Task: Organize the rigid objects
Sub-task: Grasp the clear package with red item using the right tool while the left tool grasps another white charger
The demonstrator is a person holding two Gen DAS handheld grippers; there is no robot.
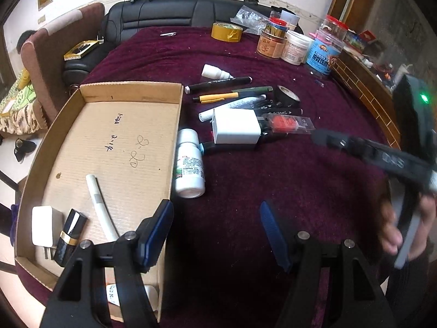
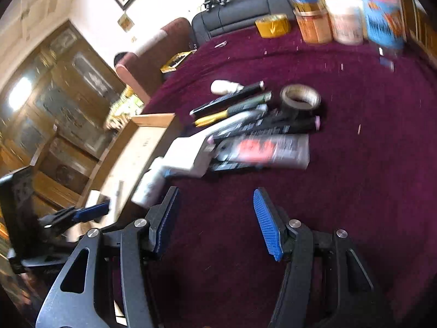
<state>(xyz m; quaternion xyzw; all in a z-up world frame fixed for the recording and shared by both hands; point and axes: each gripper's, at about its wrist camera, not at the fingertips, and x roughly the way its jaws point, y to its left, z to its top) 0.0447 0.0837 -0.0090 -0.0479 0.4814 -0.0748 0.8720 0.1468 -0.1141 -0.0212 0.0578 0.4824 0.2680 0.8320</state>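
While both grippers hover empty, left gripper [image 1: 215,229] and right gripper [image 2: 215,218] jaws spread wide, cardboard box [image 1: 174,125] holds a white marker [image 1: 99,205]; pens [image 1: 232,93] lie piled just beside it on maroon cloth [image 1: 300,177].

Both wrist views look steeply down, close over the table [image 1: 245,186]. Shared: the pen pile [image 1: 240,101] [image 2: 245,114] at 12 o'clock, box [image 1: 109,147] [image 2: 147,134] at 10.

A plain brown cardboard tray [image 1: 174,125] sits on a maroon cloth [image 1: 245,180] beside a white bottle [image 1: 189,164].
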